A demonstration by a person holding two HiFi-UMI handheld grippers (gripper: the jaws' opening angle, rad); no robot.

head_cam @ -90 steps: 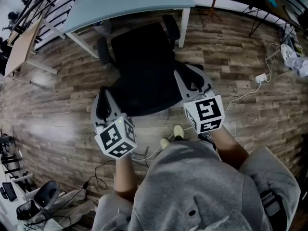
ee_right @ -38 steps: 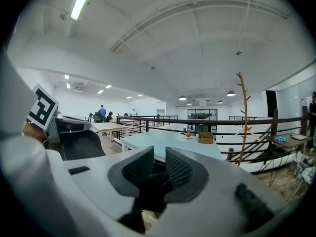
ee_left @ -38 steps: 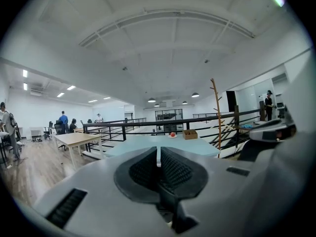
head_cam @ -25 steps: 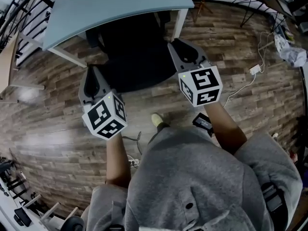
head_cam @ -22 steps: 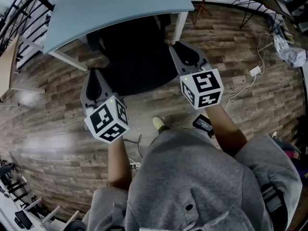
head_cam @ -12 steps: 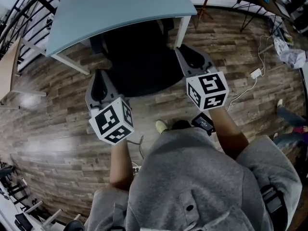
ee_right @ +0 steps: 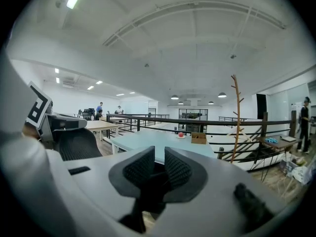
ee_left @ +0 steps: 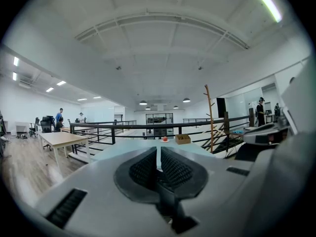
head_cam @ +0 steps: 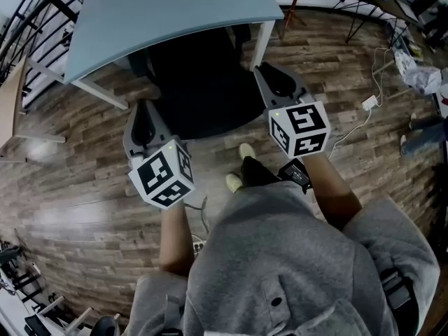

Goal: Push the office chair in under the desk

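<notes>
The black office chair stands tucked partly under the pale blue-grey desk, with only its back and rear part showing in the head view. My left gripper hovers left of the chair back and apart from it, jaws all but together with nothing between them. On the other side, by the white desk leg, my right gripper is also clear of the chair. Its jaws are closing, a narrow empty gap between them. The chair's mesh back shows at the left of the right gripper view.
A cardboard box and a small red thing lie on the desk's far end. White cable and an adapter trail on the wood floor at right. The person's shoes stand just behind the chair. A wooden table is at far left, railings beyond.
The chair has gone from standing out on the floor to sitting under the desk. Over the last second both grippers drew slightly back from it, and a foot stepped forward.
</notes>
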